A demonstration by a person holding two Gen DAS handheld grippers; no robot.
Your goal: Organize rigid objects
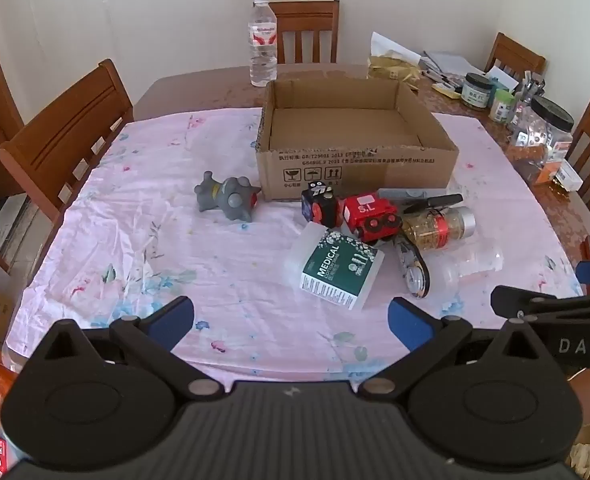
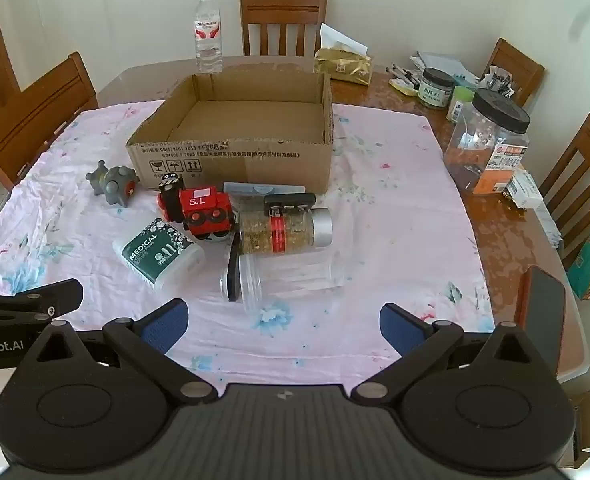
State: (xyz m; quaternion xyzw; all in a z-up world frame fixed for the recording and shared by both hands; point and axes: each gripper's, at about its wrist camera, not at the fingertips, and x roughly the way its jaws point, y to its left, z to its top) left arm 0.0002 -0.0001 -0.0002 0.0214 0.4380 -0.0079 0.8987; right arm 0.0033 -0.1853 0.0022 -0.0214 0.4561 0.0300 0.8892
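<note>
An open, empty cardboard box stands on the pink cloth. In front of it lie a grey spiky toy, a red toy train, a green-labelled medical box, a glass jar with gold contents and a clear empty jar. My left gripper is open and empty near the front edge. My right gripper is open and empty, just short of the clear jar.
A water bottle stands behind the box. Jars and clutter, including a large black-lidded container, fill the table's right side. Wooden chairs surround the table. A dark phone-like object sits at the right edge.
</note>
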